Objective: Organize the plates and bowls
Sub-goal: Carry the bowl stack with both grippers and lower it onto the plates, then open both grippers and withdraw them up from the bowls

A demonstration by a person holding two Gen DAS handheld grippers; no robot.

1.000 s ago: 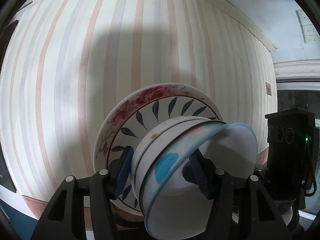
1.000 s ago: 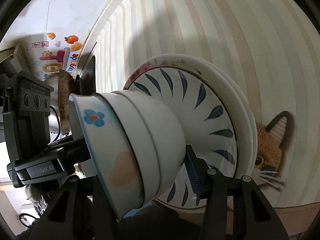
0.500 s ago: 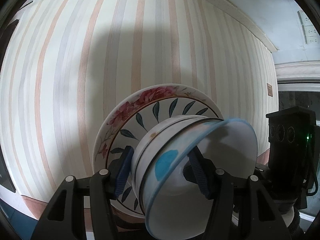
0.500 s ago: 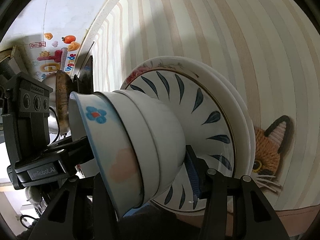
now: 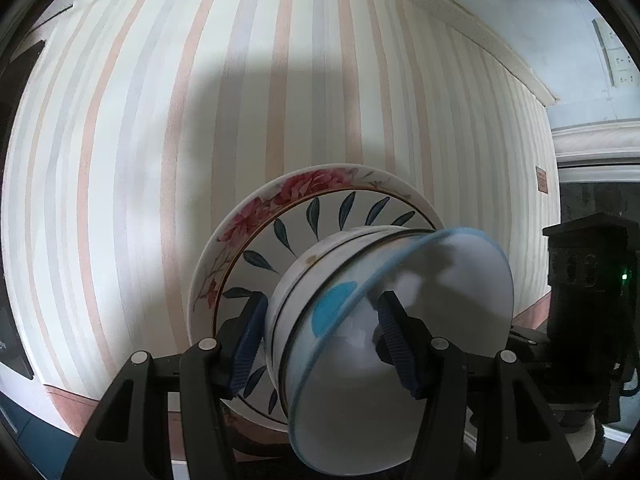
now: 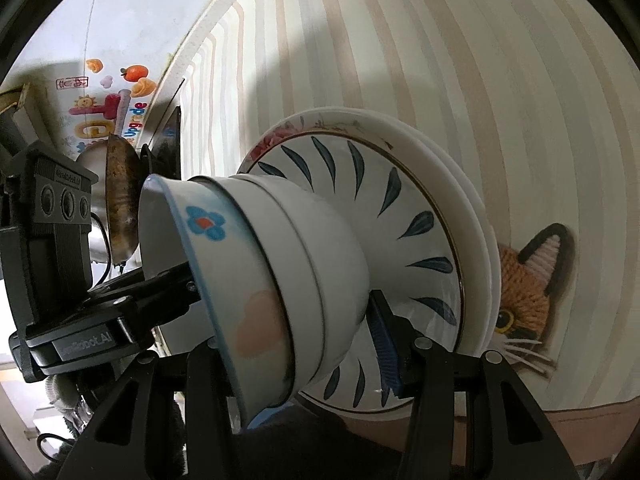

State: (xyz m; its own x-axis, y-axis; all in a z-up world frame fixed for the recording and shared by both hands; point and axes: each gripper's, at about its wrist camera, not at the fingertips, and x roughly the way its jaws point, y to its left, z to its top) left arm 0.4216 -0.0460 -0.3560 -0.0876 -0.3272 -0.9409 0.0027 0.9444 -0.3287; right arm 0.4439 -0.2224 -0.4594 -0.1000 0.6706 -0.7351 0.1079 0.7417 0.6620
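Observation:
A stack of nested white bowls (image 5: 360, 320) sits on a blue-leaf plate (image 5: 320, 220), which lies on a rose-rimmed plate (image 5: 288, 192). The topmost bowl (image 6: 208, 280) has a blue rim and a blue flower. My left gripper (image 5: 324, 336) is shut on the bowl stack, one blue pad on each side. My right gripper (image 6: 296, 332) grips the same stack from the opposite side; its right pad (image 6: 384, 340) shows, the left is hidden behind the bowls. The leaf plate (image 6: 392, 216) rests on several plates. All rest on a striped tablecloth (image 5: 160, 120).
A knitted cat figure (image 6: 528, 292) lies on the cloth beside the plates. A brown pan (image 6: 120, 204) and a metal pot stand past the cloth's edge. The right gripper's body (image 5: 588, 304) shows in the left view, the left gripper's body (image 6: 52, 240) in the right.
The whole stack and both grippers have shifted only slightly against the cloth. The grip on the bowls is unchanged.

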